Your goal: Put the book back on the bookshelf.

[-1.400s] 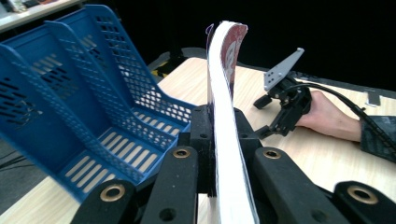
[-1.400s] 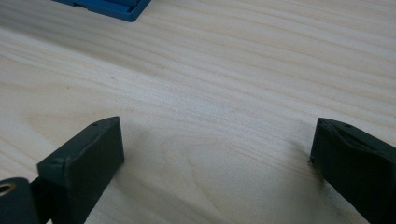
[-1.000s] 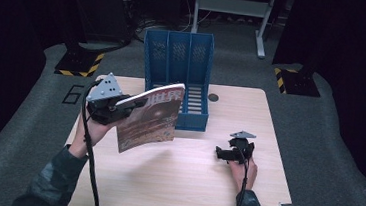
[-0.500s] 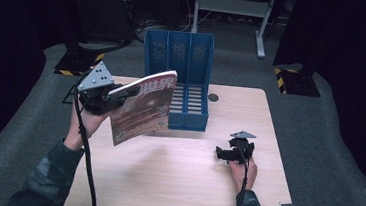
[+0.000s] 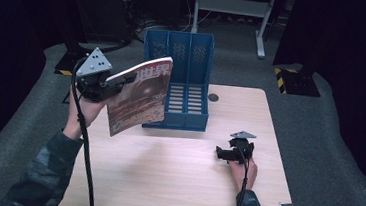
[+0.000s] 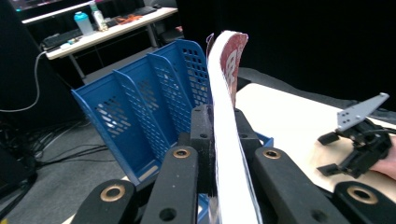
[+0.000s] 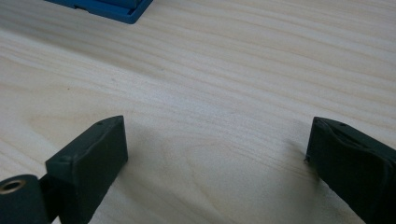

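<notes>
Left claw [image 6: 219, 154] around glossy, bowed magazine [image 5: 139, 96]

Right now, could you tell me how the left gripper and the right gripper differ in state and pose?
The left gripper is shut on the magazine; the right gripper is open with nothing between its jaws. The left gripper is raised above the table beside the blue file rack; the right gripper sits low at the tabletop. Both are black, two-jawed, hand-held, and carry a grey three-cornered plate.

Bright tabletop; dark, murky surroundings
</notes>
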`<act>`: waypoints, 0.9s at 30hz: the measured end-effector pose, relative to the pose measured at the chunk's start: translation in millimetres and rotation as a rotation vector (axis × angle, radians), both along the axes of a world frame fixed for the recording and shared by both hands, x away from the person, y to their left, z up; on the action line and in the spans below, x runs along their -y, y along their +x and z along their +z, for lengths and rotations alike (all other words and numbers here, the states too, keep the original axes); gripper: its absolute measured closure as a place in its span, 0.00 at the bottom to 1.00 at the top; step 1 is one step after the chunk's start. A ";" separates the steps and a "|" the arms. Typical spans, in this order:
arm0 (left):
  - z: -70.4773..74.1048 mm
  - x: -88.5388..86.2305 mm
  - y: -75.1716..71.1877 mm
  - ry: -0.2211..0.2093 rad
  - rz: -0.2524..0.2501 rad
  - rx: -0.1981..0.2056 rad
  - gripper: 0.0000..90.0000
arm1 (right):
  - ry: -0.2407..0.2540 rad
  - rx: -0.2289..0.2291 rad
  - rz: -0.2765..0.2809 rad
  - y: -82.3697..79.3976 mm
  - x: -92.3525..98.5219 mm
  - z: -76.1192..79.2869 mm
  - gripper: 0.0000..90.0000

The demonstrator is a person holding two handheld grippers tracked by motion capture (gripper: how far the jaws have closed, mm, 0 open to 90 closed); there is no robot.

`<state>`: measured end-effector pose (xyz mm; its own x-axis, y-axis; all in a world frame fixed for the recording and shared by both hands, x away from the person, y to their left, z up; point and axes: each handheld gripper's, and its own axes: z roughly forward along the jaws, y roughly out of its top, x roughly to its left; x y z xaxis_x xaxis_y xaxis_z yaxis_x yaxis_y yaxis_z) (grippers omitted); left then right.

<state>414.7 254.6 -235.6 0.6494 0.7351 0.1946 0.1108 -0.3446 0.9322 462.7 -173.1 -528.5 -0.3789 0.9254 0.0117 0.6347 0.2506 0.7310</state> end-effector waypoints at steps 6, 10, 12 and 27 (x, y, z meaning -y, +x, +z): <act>6.4 -0.2 12.1 0.000 0.033 0.009 0.93 | -0.002 0.001 0.001 0.1 0.2 0.0 0.05; 10.6 0.6 18.6 -0.007 0.061 0.015 0.93 | -0.001 0.002 0.000 0.1 0.1 0.0 0.05; 12.2 0.9 22.7 -0.012 0.076 0.023 0.93 | -0.002 0.000 0.001 0.1 0.1 0.1 0.05; 13.7 6.8 54.0 -0.049 0.203 0.026 0.93 | -0.001 0.002 0.001 0.2 0.2 0.0 0.06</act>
<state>468.7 247.8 -221.9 0.4821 0.8595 0.1700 0.1493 -0.2718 0.9507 462.8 -173.3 -528.5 -0.3801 0.9249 0.0097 0.6332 0.2525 0.7316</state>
